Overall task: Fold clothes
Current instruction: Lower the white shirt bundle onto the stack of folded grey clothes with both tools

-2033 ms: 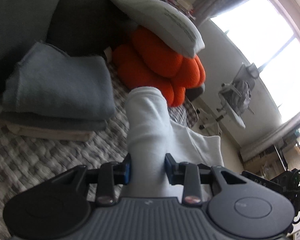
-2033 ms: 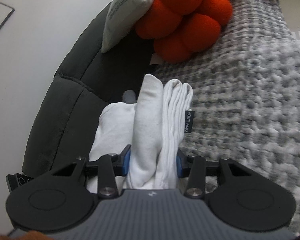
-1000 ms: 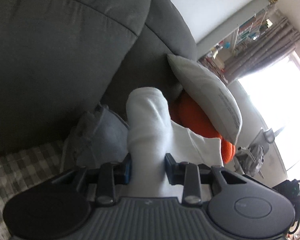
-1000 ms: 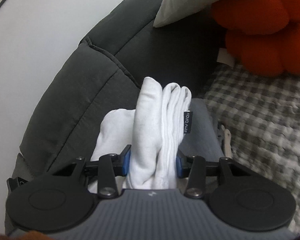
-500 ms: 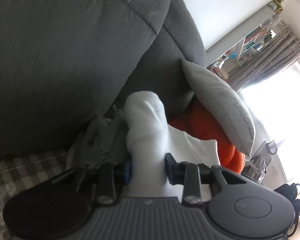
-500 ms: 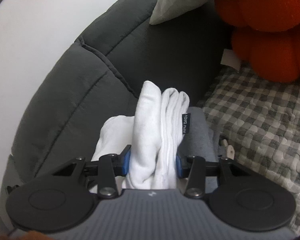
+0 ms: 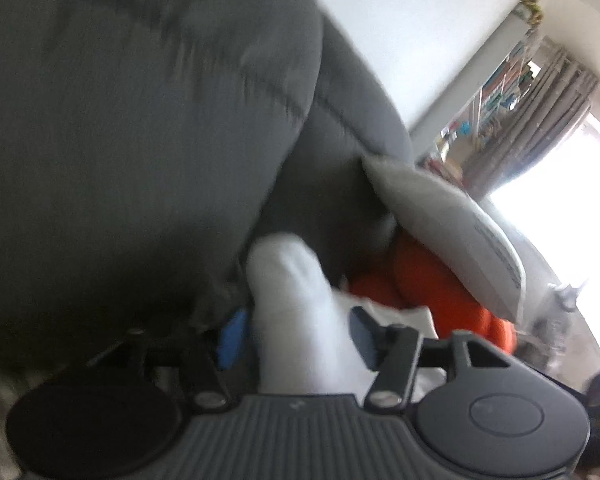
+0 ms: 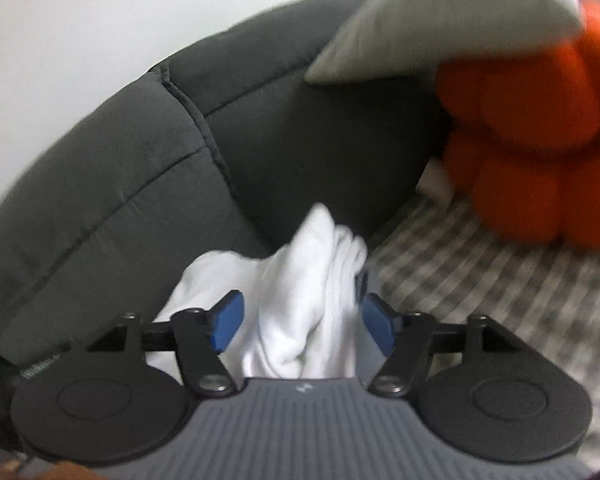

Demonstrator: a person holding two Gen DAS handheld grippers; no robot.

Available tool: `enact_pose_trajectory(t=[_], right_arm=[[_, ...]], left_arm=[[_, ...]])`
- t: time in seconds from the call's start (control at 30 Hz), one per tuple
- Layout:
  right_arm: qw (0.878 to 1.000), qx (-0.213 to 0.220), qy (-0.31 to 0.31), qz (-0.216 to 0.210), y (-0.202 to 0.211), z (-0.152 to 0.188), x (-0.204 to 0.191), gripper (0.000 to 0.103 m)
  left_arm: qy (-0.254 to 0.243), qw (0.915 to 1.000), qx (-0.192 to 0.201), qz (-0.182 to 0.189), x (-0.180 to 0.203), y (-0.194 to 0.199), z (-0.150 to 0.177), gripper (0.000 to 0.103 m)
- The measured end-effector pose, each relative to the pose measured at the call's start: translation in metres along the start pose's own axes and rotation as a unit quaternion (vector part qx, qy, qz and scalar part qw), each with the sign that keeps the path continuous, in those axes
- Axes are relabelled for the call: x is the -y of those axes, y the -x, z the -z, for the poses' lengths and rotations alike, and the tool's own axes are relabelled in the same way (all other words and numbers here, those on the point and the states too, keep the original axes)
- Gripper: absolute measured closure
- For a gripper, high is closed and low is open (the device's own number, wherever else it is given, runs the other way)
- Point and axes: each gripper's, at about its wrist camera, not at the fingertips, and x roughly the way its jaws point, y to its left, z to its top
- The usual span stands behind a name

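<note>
1. Left wrist view: the left tool (image 7: 296,332) has its jaws spread around a bundled white garment (image 7: 292,292). A sliver of gap shows beside the blue pad on one side, so the cloth stands between the pads rather than being pinched. The frame is smeared, so this is probably right rather than certain.
2. In the right wrist view the right tool (image 8: 302,316) is parted too. Both blue pads stand clear of the same white bundle, with dark gaps on either side of it.
3. The garment is gathered into thick, layered folds and sits close against the dark grey sofa backrest (image 8: 120,168). It is at the inner edge of the checked blanket (image 8: 500,280) that covers the seat. What it rests on is hidden under the tools.
4. An orange cushion (image 8: 540,120) and a pale pillow (image 8: 440,20) lie further along the sofa, well apart from the bundle.
5. Judged from the slack jaws and the compact bundle, the step in hand looks like letting go of a folded piece at its resting place by the backrest.
6. The next move calls for both tools to back out along their own line, level and together. That keeps a pad from catching a fold and dragging a layer open.
7. The cloth is soft and stacked on itself. If one side is snagged, the top layers will likely slump toward the seat.
</note>
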Motion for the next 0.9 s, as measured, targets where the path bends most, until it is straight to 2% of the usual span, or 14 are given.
enact_pose_trajectory(t=[0.07, 0.2, 0.37, 0.63, 0.9], right_arm=[[0.998, 0.023, 0.043, 0.028, 0.006, 0.000, -0.012, 0.031], [0.991, 0.063, 0.112, 0.043, 0.014, 0.008, -0.032, 0.031], [0.984, 0.079, 0.157, 0.037, 0.011, 0.016, -0.041, 0.031], [0.987, 0.043, 0.152, 0.032, -0.009, 0.033, -0.026, 0.033], [0.996, 0.025, 0.089, -0.002, -0.023, 0.046, -0.007, 0.035]], left_arm=[[-0.030, 0.9993, 0.021, 0.000, 0.011, 0.005, 0.000, 0.039], [-0.081, 0.9957, 0.037, 0.025, 0.030, 0.005, 0.003, 0.039], [-0.113, 0.9928, 0.019, 0.036, 0.034, -0.009, 0.009, 0.041], [-0.139, 0.9899, 0.005, 0.026, 0.026, -0.026, 0.021, 0.041], [-0.165, 0.9860, 0.007, 0.022, 0.019, -0.028, 0.037, 0.041]])
